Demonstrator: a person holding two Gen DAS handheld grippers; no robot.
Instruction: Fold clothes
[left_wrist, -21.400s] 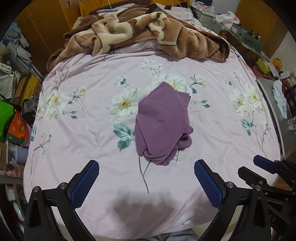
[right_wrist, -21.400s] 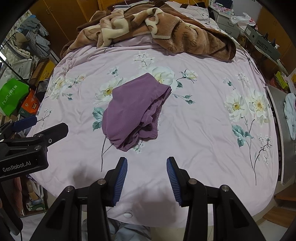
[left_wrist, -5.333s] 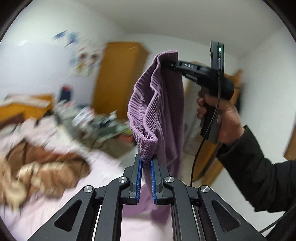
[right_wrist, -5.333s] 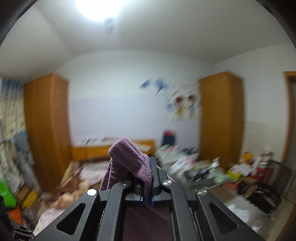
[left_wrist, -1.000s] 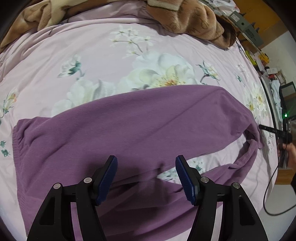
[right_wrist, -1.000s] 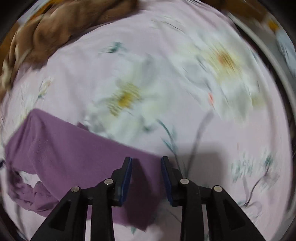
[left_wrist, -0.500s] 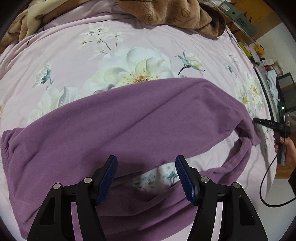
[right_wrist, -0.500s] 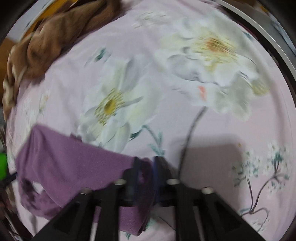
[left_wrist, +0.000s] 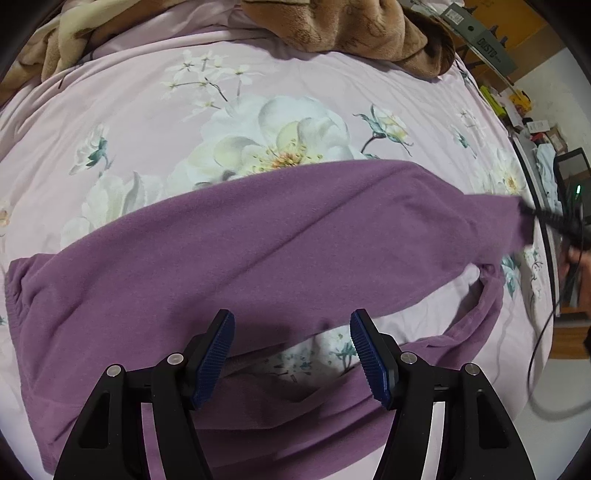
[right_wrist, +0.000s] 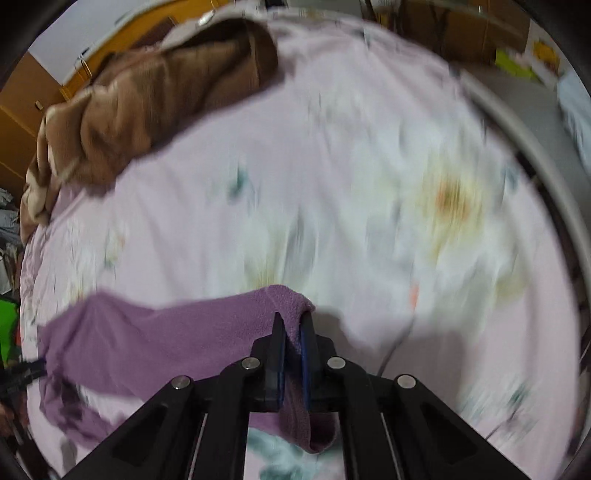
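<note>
Lilac floral cotton bedsheet (left_wrist: 332, 88) carries soft purple fleece trousers (left_wrist: 258, 236), spread flat. Left gripper (left_wrist: 291, 347) jaws gape empty above them. Right gripper (right_wrist: 291, 345) jaws pinch the trousers' cuff.

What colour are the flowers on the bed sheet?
White with yellow centres, on a pale pink bed sheet. The left wrist view shows the flowers best.

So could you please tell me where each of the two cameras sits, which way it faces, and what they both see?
Left wrist view: sits on the left gripper, looking down and forward over the bed; its open blue-padded fingers hover above the purple garment, with the right gripper and hand at the right edge.
Right wrist view: sits on the right gripper, facing across the blurred bed toward the brown blanket; its fingers are closed on the garment's end.
Shared: the purple garment, the floral bed sheet and the brown blanket.
</note>
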